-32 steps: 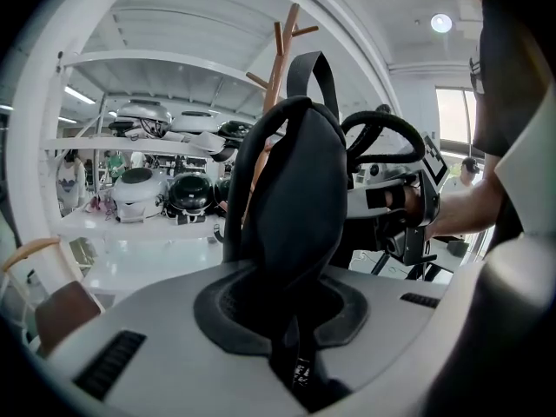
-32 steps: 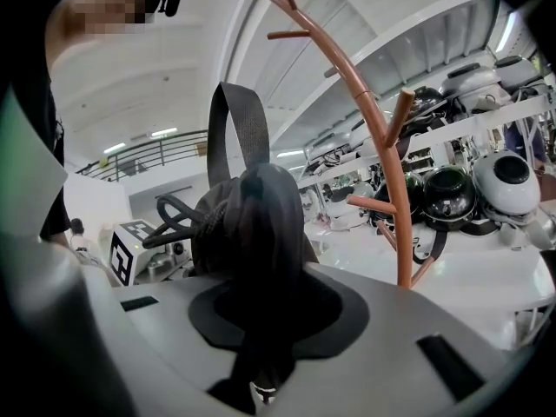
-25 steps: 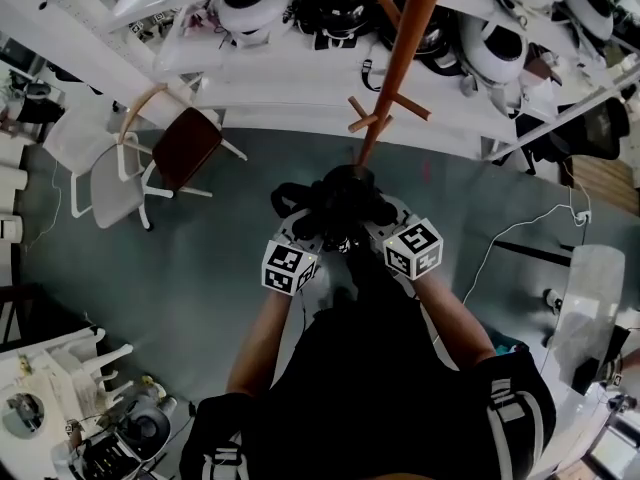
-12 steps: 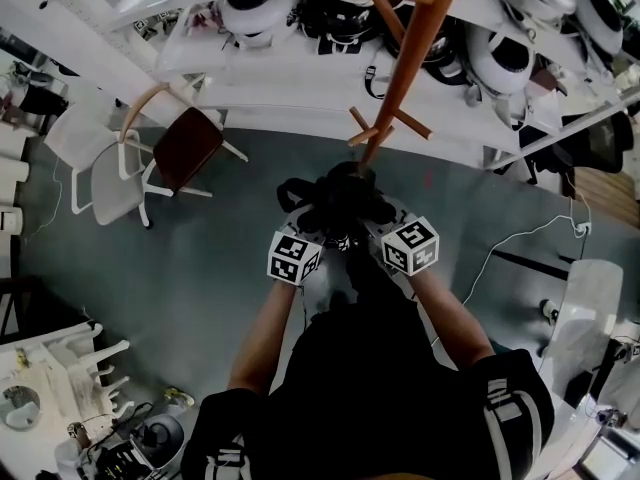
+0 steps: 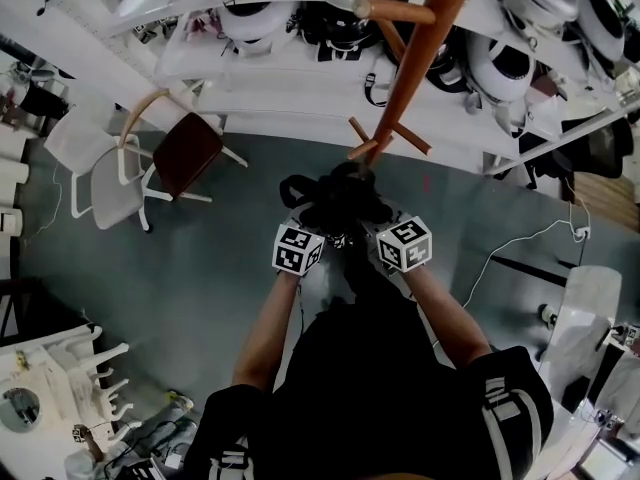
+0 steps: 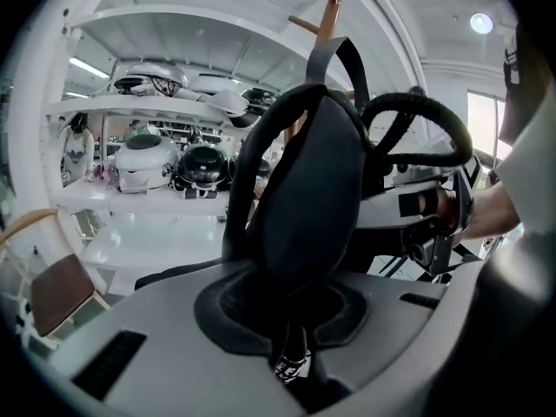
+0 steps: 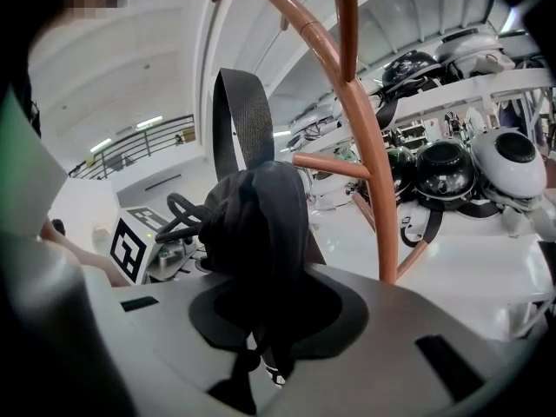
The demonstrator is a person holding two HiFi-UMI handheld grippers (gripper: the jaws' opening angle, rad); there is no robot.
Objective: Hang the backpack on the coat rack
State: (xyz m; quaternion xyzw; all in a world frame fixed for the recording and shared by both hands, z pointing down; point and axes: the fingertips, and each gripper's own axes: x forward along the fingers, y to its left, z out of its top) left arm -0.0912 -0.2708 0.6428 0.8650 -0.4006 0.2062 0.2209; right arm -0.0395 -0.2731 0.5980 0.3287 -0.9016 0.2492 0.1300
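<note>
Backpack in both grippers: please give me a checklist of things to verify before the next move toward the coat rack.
1. Grip of left gripper on backpack: ok.
2. Grip of right gripper on backpack: ok.
3. Free top loop above backpack: ok.
4. Bare peg on coat rack: ok.
5. Top loop over a peg: not ok, not yet.
6. Top loop lined up with peg: cannot tell.

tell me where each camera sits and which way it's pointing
Head view: on the person's head, looking steeply down at the backpack near the coat rack; forearms and torso show.
Left gripper view: on the left gripper, along its jaws, shut on the backpack.
Right gripper view: on the right gripper, same; the left gripper shows at left.
All three share backpack and coat rack.
</note>
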